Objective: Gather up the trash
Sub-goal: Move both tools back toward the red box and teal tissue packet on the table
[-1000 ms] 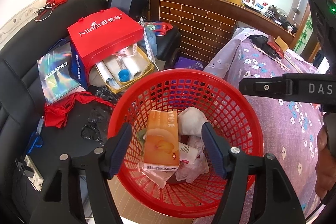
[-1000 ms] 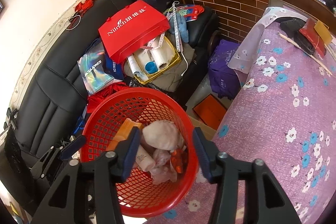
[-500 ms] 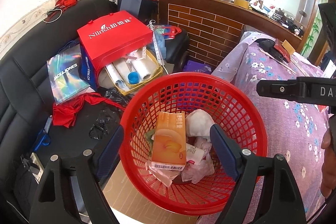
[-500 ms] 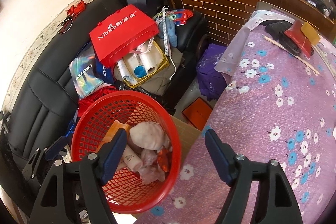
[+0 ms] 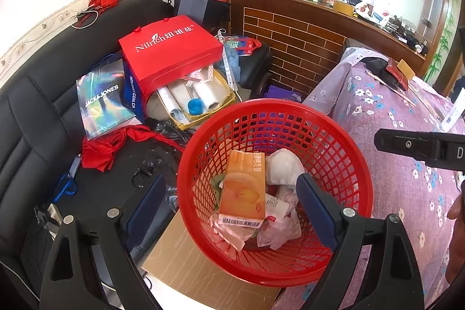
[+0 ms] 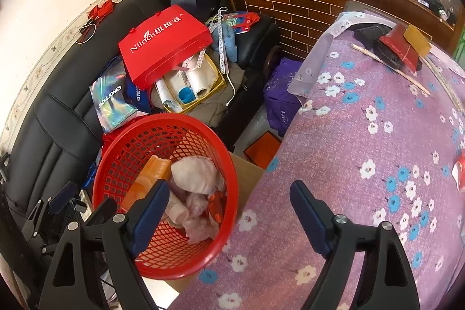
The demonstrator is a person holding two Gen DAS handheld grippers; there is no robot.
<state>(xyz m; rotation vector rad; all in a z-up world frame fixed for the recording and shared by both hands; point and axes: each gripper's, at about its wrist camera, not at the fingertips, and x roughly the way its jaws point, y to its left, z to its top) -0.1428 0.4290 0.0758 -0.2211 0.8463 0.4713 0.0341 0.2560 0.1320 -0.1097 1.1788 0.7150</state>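
A red mesh basket [image 5: 343, 141] stands beside the table and holds an orange box [image 5: 242, 193], a crumpled white tissue [image 5: 283, 164] and other wrappers. It also shows in the right wrist view [image 6: 162, 124]. My left gripper [image 5: 231, 208] is open and empty above the basket. My right gripper [image 6: 228, 212] is open and empty, over the basket's right rim and the table's edge. A red scrap [image 6: 459, 172] lies at the right edge of the purple floral tablecloth [image 6: 363, 153].
A black sofa [image 5: 37, 118] on the left carries a red Nilrich bag [image 5: 171, 48], a Jack & Jones bag [image 5: 101, 102] and a yellow tray of rolls [image 5: 194, 100]. A cardboard box [image 5: 203, 278] sits under the basket. Black and red items [image 6: 392, 45] lie at the table's far end.
Both grippers have opened wider and pulled back and up from the basket. The right gripper has shifted right, towards the table.
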